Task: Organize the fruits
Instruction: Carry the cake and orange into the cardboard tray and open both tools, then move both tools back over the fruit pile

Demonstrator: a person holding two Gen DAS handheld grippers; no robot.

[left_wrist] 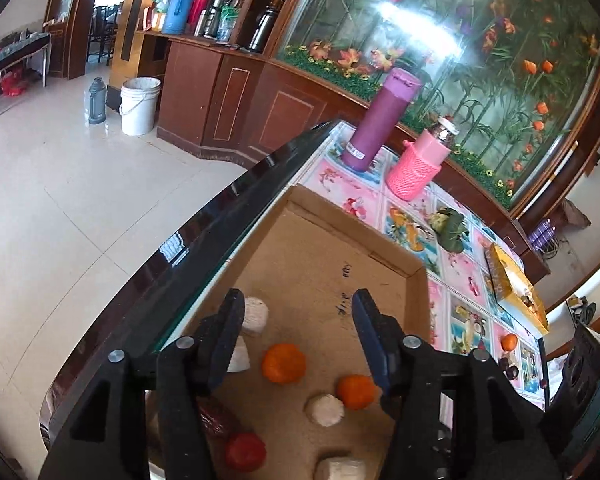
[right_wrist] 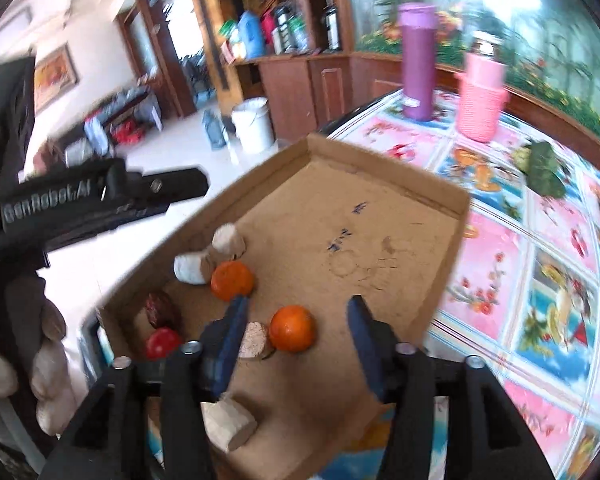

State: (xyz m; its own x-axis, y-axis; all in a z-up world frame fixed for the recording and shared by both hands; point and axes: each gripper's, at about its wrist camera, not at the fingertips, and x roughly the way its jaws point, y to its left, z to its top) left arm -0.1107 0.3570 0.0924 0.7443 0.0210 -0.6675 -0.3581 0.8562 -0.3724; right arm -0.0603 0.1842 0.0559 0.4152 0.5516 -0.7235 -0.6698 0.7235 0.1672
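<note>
A shallow cardboard tray (left_wrist: 416, 280) (right_wrist: 380, 178) lies on the table's near corner. It holds two oranges (left_wrist: 283, 363) (left_wrist: 356, 391), a red fruit (left_wrist: 245, 451), a dark red fruit (left_wrist: 216, 416) and several pale cork-like cylinders (left_wrist: 325, 410). My left gripper (left_wrist: 298, 340) is open and empty above the tray. My right gripper (right_wrist: 296, 336) is open and empty, with one orange (right_wrist: 293, 328) just beyond its fingers; the other orange (right_wrist: 233, 280) lies further left. The left gripper (right_wrist: 100, 200) also shows at the left of the right wrist view.
On the flowered tablecloth (right_wrist: 500, 260) stand a purple bottle (left_wrist: 380, 120) and a pink-sleeved bottle (left_wrist: 420, 160). A leaf-wrapped bundle (left_wrist: 450, 226), a yellow box (left_wrist: 516, 288), another orange (left_wrist: 510, 342) and dark fruits (left_wrist: 510, 368) lie to the right. The table edge (left_wrist: 220, 232) drops to the floor at left.
</note>
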